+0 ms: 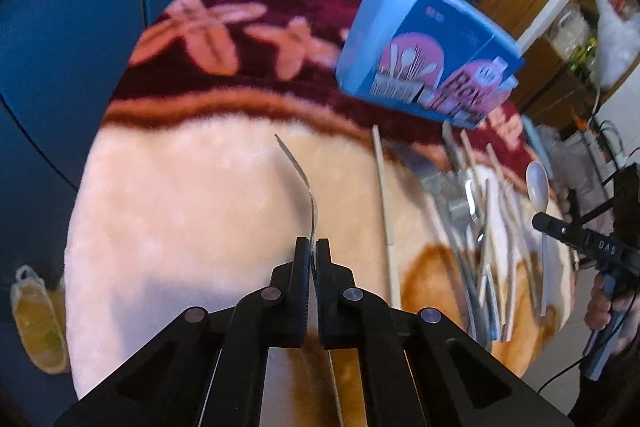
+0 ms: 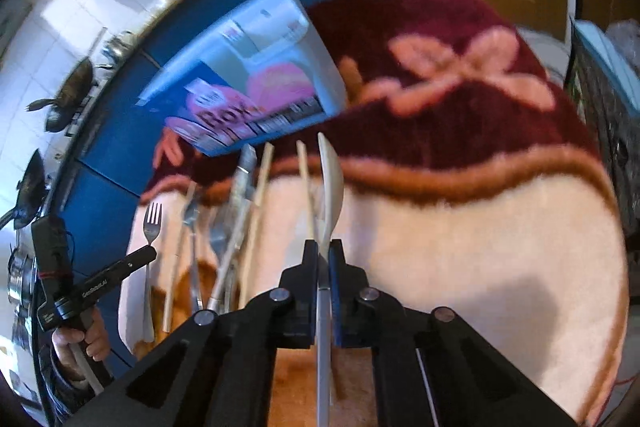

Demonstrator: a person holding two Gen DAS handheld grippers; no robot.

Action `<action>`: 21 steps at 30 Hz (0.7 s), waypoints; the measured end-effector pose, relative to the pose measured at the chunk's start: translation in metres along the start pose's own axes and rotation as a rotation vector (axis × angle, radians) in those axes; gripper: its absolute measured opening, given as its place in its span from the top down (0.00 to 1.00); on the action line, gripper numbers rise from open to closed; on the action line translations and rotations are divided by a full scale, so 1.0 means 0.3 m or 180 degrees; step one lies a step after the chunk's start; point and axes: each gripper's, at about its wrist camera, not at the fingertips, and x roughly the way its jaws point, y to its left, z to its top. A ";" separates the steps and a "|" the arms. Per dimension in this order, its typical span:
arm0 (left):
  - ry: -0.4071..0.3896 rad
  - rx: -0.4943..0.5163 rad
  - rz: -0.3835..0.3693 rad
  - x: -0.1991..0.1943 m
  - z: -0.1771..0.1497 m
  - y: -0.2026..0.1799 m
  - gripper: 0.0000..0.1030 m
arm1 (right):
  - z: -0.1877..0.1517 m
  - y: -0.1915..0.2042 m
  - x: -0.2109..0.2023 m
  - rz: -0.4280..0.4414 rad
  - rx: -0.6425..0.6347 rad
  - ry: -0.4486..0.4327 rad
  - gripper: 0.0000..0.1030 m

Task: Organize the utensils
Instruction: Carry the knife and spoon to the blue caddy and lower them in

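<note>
The left gripper is clenching its jaws on a metal fork, tines pointing ahead above the plush blanket. The right gripper is gripping a white plastic spoon, with the loose utensil pile lying left of its jaws, before the blue box.

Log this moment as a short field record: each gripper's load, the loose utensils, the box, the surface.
left gripper: shut on a metal fork, seen edge-on
right gripper: shut on a white spoon, bowl pointing away
loose utensils: heap of chopsticks and metal cutlery on the blanket
box: blue utensil box, lying at the far side beyond the heap
surface: plush blanket, cream with a maroon flowered border
</note>
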 end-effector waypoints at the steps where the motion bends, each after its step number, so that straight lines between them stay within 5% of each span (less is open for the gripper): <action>1: -0.0102 0.0014 -0.0027 -0.019 -0.001 -0.002 0.98 | -0.004 0.008 -0.016 0.0019 -0.0048 -0.0098 0.93; 12: -0.1236 0.0206 -0.0214 -0.222 0.003 -0.095 0.98 | 0.000 0.102 -0.131 0.0146 -0.0544 -0.1021 0.93; 21: -0.2090 0.0425 -0.0208 -0.372 0.162 -0.222 0.98 | 0.119 0.130 -0.164 0.0238 -0.0728 -0.1527 0.93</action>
